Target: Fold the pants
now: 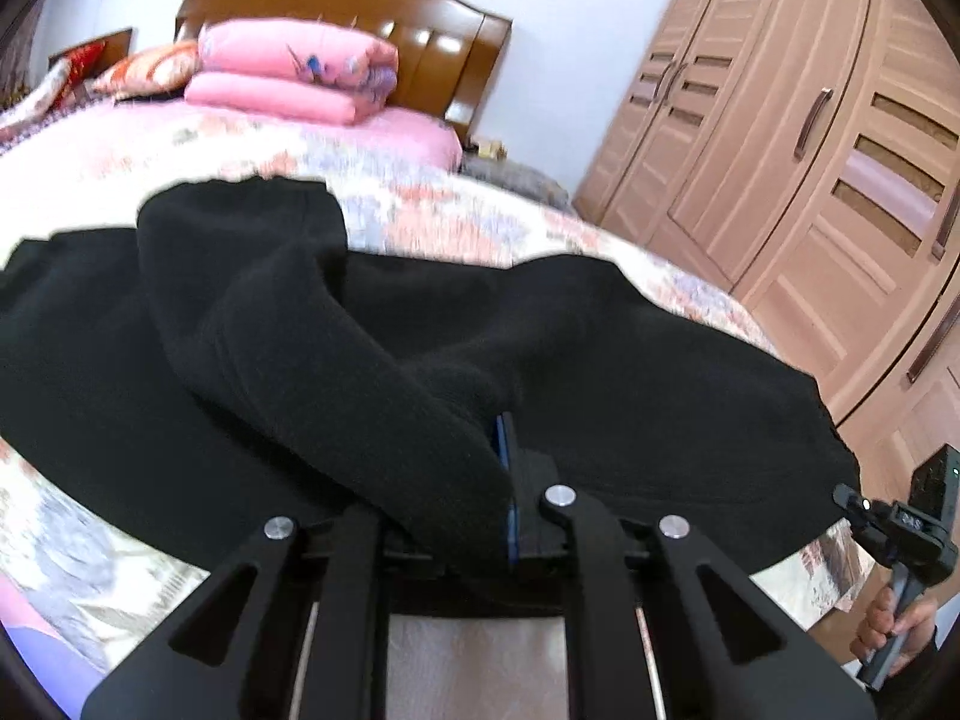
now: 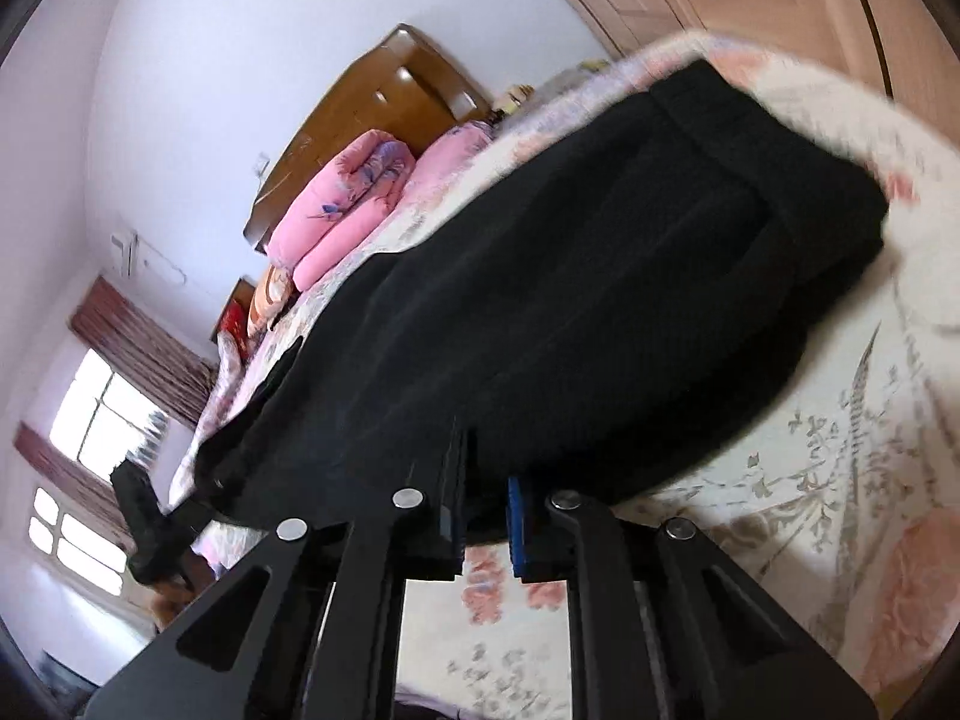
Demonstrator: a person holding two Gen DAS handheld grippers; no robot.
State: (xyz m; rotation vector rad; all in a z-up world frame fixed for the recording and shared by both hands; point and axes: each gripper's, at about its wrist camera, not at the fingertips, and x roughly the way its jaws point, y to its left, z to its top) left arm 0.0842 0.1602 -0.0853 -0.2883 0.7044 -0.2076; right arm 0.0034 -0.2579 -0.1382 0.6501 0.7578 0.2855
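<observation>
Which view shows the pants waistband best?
Right wrist view: the black pants run lengthwise away from the camera, and the waistband lies flat at their far end. Left wrist view shows only bunched, draped fabric; no waistband can be told.

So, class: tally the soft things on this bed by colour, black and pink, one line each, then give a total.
Black: 1, the pants, pinched by both the left hand-held gripper and the right hand-held gripper.
Pink: 2, the folded quilt and the folded blanket under it.
Total: 3
</observation>
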